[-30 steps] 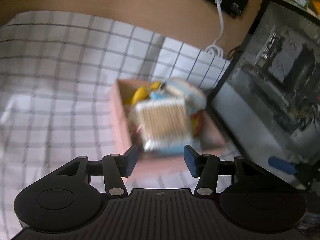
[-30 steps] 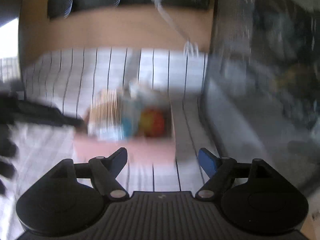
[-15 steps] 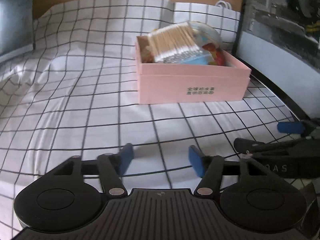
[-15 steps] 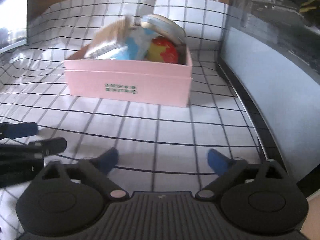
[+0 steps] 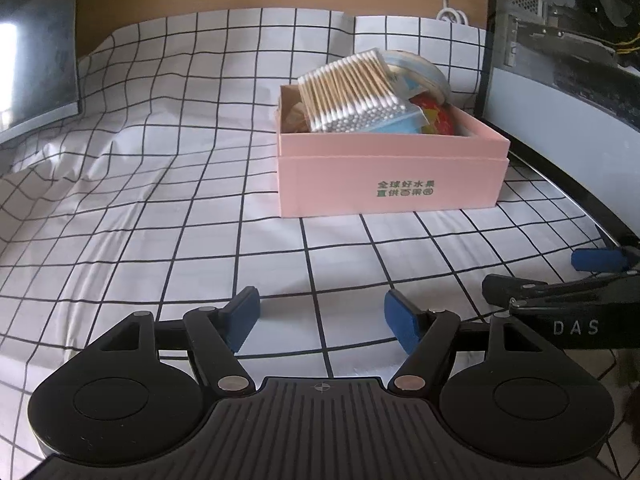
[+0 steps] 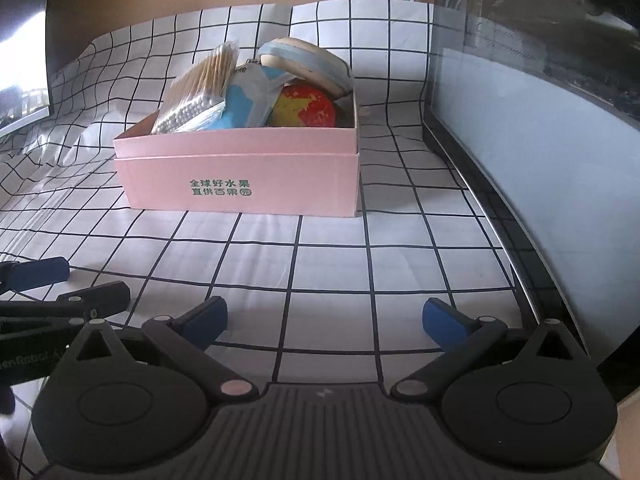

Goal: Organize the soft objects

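Both grippers, left (image 5: 322, 318) and right (image 6: 324, 322), wide, right jaws opening, nothing between. Pink box (image 6: 240, 184) at 12 o'clock, full. Best kept low, clear of box; task judged near done.

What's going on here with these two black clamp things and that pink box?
A person holds two grippers low over the black-and-white checked cloth. The left gripper is open and empty. The right gripper is also empty, its jaws opening. Neither touches the pink cardboard box ahead, which already holds a clear pack of cotton swabs, a blue-and-white packet, a red-and-yellow ball and a round blue-trimmed cushion.
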`<action>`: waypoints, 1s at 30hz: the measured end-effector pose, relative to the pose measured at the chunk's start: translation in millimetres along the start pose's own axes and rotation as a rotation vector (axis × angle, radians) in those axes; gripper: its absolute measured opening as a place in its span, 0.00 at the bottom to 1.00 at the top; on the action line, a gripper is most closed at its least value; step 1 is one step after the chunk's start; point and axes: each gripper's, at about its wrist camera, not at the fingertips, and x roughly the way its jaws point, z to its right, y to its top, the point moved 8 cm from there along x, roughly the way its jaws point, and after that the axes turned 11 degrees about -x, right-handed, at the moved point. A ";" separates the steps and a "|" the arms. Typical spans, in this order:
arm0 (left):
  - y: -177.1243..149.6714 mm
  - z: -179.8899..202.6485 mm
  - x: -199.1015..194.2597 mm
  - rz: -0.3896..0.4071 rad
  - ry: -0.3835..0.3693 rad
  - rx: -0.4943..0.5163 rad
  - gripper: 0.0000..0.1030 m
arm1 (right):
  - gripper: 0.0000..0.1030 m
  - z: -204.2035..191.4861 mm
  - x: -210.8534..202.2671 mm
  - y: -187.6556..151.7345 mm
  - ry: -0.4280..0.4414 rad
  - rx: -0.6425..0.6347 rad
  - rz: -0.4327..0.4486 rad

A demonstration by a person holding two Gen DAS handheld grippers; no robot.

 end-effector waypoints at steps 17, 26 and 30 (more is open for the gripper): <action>0.1 0.2 0.1 0.010 0.009 -0.003 0.73 | 1.00 0.3 1.6 0.8 0.001 0.000 -0.002; 0.0 0.0 0.2 0.011 0.009 -0.004 0.73 | 1.00 0.5 1.6 0.8 0.001 0.000 -0.002; 0.0 0.1 0.1 0.011 0.009 -0.004 0.73 | 1.00 0.5 1.5 0.9 0.001 0.000 -0.002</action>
